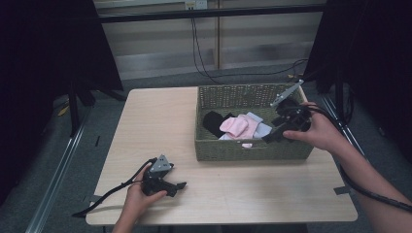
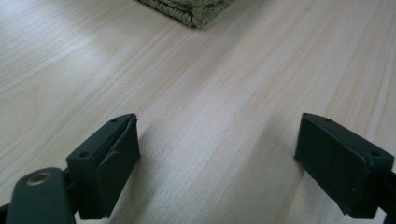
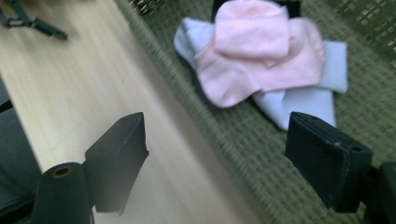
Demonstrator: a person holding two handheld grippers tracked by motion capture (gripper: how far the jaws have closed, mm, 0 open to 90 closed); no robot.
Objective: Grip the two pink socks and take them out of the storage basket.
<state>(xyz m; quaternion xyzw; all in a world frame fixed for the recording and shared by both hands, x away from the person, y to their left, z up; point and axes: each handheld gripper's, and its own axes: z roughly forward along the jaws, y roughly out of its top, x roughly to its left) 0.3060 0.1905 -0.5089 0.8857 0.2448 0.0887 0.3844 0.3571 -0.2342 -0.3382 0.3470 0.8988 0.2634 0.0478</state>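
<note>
**Risk of snagging the weave instead of the sock**

Near: left gripper (image 1: pixel 180 185) resting on the table (image 1: pixel 160 126), jaws wide apart, nothing held; farther: right gripper (image 1: pixel 266 139) over the basket (image 1: pixel 252 150), jaws spread, empty; could catch the wall or grab several layers at once; pink sock (image 3: pixel 261 60) soft, folded, heaped on white and black socks inside the basket.

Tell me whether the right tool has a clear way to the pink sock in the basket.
Probably yes. The right tool hangs open over the basket, jaws apart and empty. The pink sock lies on top of the pile, nothing covering it.
</note>
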